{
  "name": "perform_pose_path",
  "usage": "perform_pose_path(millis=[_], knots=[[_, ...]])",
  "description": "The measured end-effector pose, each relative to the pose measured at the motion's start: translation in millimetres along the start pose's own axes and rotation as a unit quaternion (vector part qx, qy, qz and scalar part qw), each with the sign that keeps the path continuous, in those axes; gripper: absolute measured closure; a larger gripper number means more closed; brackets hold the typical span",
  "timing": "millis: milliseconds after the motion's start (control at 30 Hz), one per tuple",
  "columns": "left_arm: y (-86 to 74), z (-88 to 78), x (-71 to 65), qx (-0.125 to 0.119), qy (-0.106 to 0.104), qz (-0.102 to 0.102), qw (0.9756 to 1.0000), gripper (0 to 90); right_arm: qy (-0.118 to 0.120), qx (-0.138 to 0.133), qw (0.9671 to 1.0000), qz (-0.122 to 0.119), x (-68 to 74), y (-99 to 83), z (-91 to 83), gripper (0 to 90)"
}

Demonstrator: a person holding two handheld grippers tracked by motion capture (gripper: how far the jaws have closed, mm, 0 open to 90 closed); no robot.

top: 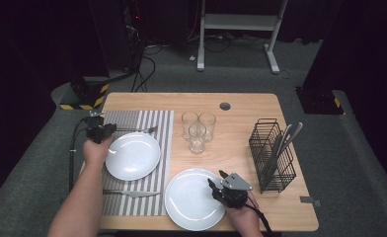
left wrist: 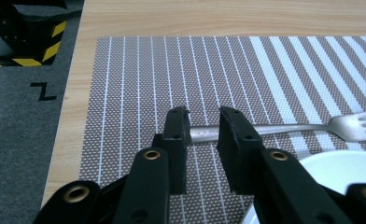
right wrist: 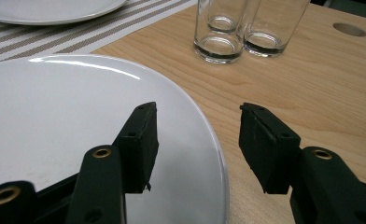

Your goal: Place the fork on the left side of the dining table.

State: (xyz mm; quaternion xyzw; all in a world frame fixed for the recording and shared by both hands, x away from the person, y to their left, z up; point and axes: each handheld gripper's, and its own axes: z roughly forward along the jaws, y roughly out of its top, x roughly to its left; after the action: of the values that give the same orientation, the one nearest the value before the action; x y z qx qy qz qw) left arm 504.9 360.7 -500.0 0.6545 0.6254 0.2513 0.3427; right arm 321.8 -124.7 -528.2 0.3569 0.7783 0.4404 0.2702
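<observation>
My left gripper [top: 107, 131] [left wrist: 203, 116] is low over the striped placemat [top: 147, 118] [left wrist: 172, 70], at the left end of a metal fork [top: 137, 130] [left wrist: 284, 128]. The end of the fork's handle lies in the narrow gap between the jaws, and the pads do not press on it. A white plate [top: 132, 155] [left wrist: 344, 168] sits on the mat just beside it. My right gripper [top: 217, 178] [right wrist: 197, 112] stands open astride the right rim of a second white plate [top: 186, 202] [right wrist: 55, 116] at the table's front, one jaw over the plate and one over the wood.
Three clear glasses [top: 197, 129] [right wrist: 228, 28] stand mid-table. A black wire basket [top: 273, 153] holding cutlery is at the right. A knife [top: 132, 193] lies on the mat's near side. A cable hole [top: 225, 105] [right wrist: 349, 29] is near the far edge.
</observation>
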Motion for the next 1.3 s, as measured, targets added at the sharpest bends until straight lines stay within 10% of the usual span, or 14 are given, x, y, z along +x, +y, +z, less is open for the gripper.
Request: perform_pose_path(millis=[1300], knots=[[-11.6, -46.5, -82.6, -0.029, -0.022, 0.05, 0.9981, 67.3, 0.019, -0.022, 0.9995, 0.012, -11.2, 1.2, -8.1, 46.2]])
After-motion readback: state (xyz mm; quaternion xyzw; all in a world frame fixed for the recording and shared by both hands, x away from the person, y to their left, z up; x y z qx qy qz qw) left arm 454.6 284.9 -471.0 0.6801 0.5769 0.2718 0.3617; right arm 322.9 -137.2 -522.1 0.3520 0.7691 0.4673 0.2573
